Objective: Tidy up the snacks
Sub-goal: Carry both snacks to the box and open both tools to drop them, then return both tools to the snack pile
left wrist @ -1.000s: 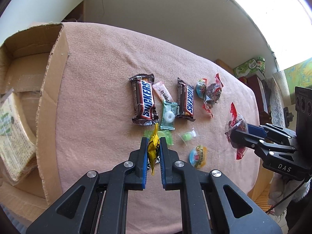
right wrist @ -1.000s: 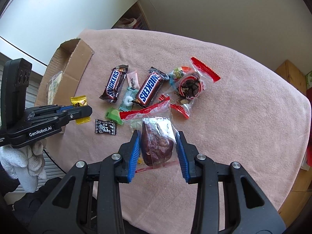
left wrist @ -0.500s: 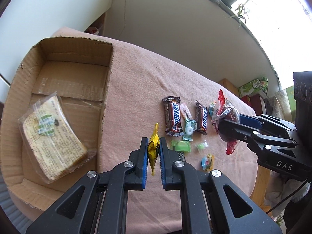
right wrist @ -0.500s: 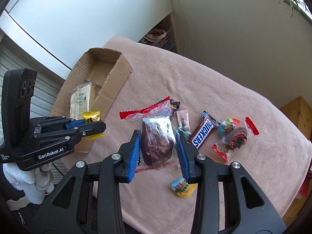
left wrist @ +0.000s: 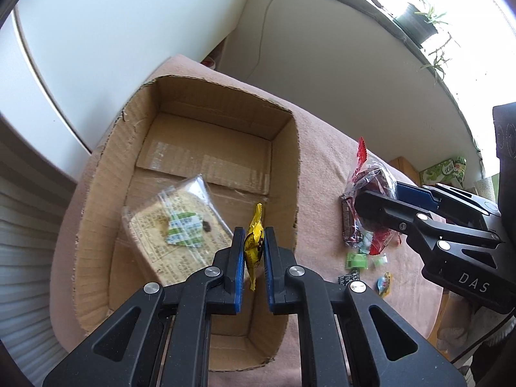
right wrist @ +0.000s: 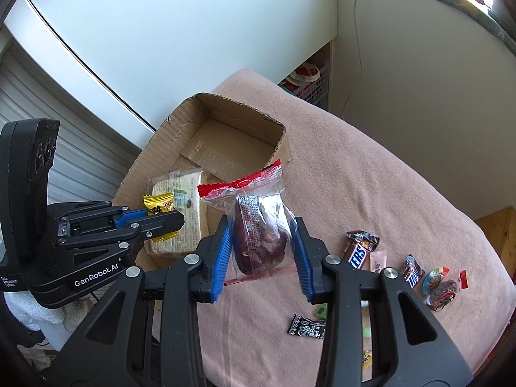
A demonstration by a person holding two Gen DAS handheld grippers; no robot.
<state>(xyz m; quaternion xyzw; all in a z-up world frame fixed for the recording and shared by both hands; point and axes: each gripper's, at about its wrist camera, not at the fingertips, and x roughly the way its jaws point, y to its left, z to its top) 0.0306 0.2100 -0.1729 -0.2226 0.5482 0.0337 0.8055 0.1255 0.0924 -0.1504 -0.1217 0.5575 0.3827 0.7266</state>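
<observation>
Both tools now over cardboard box (left wrist: pixel 290 148), wrapped cake (left wrist: pixel 180 229) half hidden

Potted plants (left wrist: pixel 419 16) on windowsill, crate (right wrist: pixel 309 80) beside wall

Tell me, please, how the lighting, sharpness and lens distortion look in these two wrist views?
Left wrist view: the window at top right is blown out white; the straight wall edges bow from fisheye distortion; the brown cardboard box is sharp and evenly lit. Right wrist view: sunlight glints off the clear red-edged plastic snack bag; the dark corners are lens vignette; no motion blur is visible.
</observation>
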